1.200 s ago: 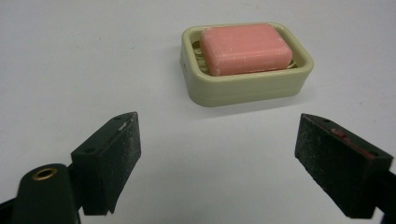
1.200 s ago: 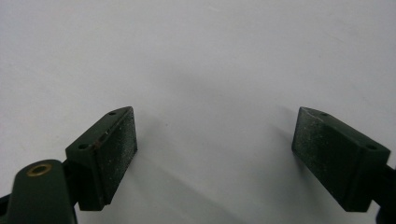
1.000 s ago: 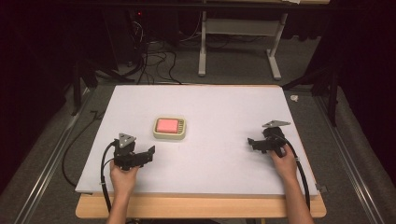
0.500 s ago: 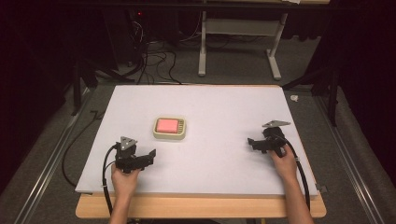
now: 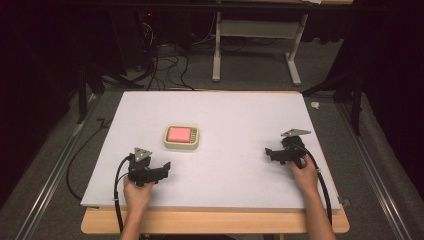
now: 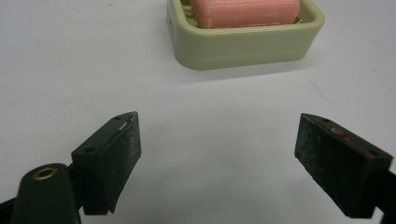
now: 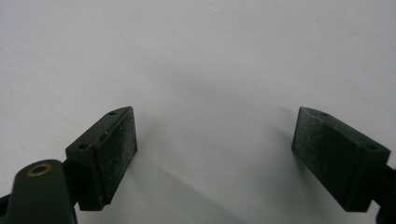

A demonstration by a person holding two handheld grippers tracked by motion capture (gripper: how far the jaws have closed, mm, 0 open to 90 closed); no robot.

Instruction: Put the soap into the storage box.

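Soap (image 5: 179,134) sits in dish (image 5: 194,144), tools apart.

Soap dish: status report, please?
Both grippers open, empty: left gripper, right gripper. Pink soap in soap dish, untouched. White mat between them bare.

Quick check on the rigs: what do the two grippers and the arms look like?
Both grippers, left and right, are black, each topped by a grey triangular plate and trailing a black cable. The fingers are blocky black pads with speckled faces; a brass-coloured eyelet sits beside the left one. The forearms are bare, no sleeves showing.
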